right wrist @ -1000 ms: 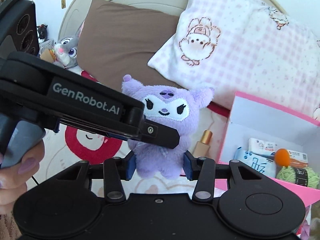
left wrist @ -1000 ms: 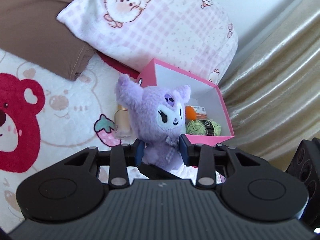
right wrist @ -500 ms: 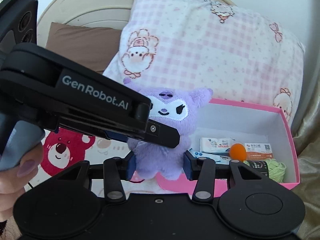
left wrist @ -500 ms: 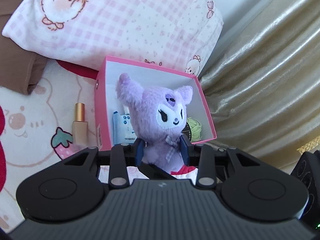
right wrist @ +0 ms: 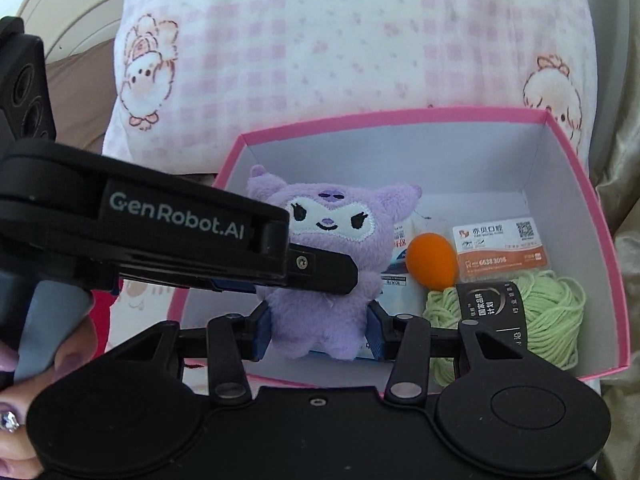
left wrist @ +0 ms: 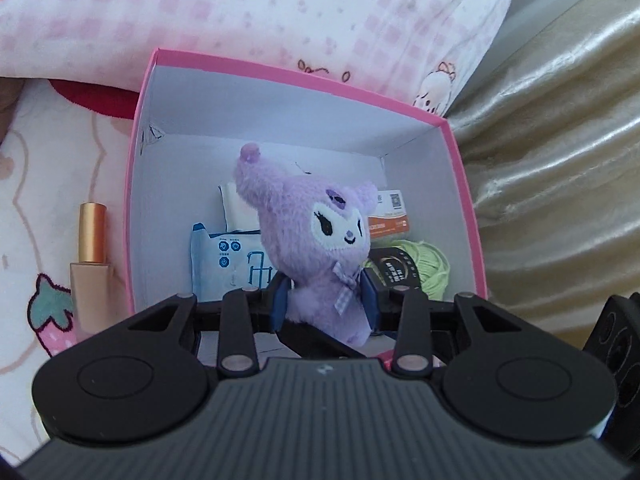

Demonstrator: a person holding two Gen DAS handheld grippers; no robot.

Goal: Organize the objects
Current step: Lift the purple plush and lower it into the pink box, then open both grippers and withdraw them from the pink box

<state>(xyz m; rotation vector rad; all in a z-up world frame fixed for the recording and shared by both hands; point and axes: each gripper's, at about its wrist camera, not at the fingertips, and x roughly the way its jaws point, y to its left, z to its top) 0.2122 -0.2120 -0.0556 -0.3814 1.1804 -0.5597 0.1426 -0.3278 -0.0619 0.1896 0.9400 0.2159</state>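
Observation:
A purple plush toy [left wrist: 320, 248] is held upright by both grippers over the open pink box [left wrist: 280, 72]. My left gripper [left wrist: 324, 304] is shut on the toy's lower body. My right gripper [right wrist: 320, 332] is shut on the same toy [right wrist: 332, 248] from another side, and the left gripper's finger crosses in front of the toy in the right wrist view. The box [right wrist: 600, 248] holds tissue packs [left wrist: 228, 268], an orange ball [right wrist: 432, 256], a card [right wrist: 500, 248] and green yarn [right wrist: 552, 316].
A gold-capped cosmetic bottle [left wrist: 92, 264] lies on the bear-print blanket just left of the box. A pink checked pillow [right wrist: 340, 48] rests behind the box. A shiny beige curtain [left wrist: 560, 160] hangs on the right.
Both grippers have carried the plush toy to the right and forward, from above the blanket to over the inside of the pink box. Both still grip it.

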